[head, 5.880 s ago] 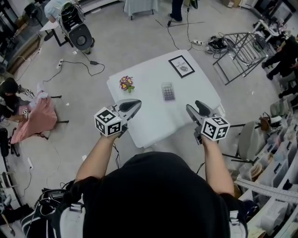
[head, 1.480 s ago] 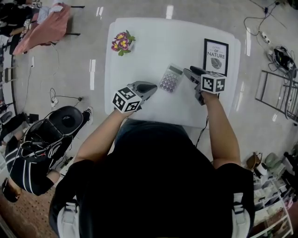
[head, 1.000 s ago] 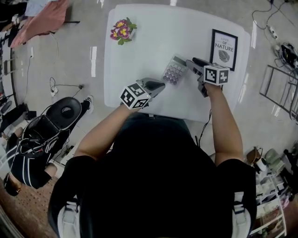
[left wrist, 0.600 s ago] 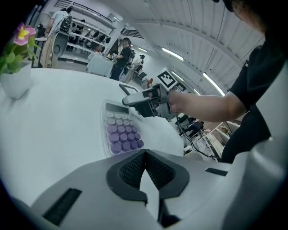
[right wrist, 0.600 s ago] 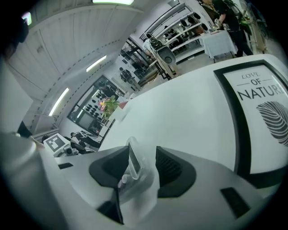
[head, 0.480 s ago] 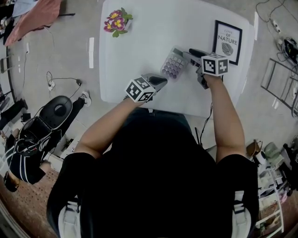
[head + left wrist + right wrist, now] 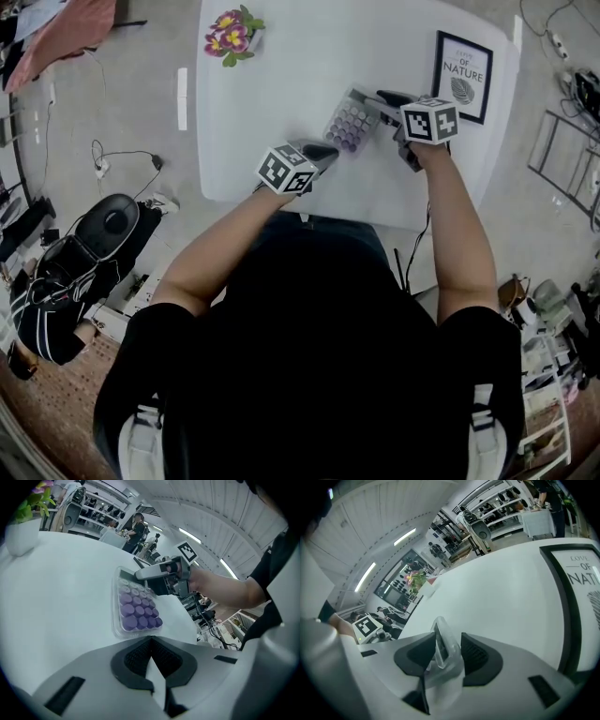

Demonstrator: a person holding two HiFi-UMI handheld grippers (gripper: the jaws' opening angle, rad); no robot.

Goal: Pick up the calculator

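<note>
Calculator lay on white table, right gripper pinched its 2 o'clock edge, jaws just then closing in, left gripper pressed together, empty, at calculator's 7 o'clock.

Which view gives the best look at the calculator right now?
Left gripper view: the calculator lies face up and close, purple keys clear. Head view shows it small, far end under the right gripper. Right gripper view shows only its edge between that gripper's jaws, which have just been closing.

White table, glossy grey floor, ceiling strip lights
</note>
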